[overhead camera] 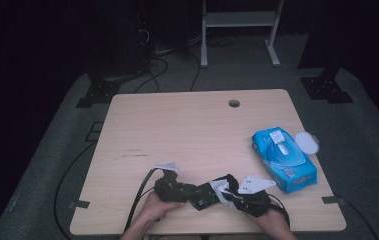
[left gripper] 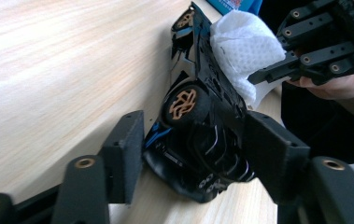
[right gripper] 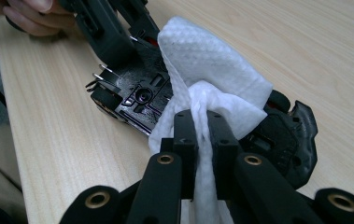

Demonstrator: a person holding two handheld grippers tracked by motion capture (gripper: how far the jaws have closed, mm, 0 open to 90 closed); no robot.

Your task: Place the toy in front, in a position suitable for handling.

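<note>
Blk toy car [left gripper: 198,135], tipped sideways, underside up

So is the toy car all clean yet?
Not yet. Done: a white wet wipe is out of the blue pack. In hand: the left gripper holds the black toy car on its side while the right gripper presses the wipe to its underside. The rest looks unwiped.
</note>
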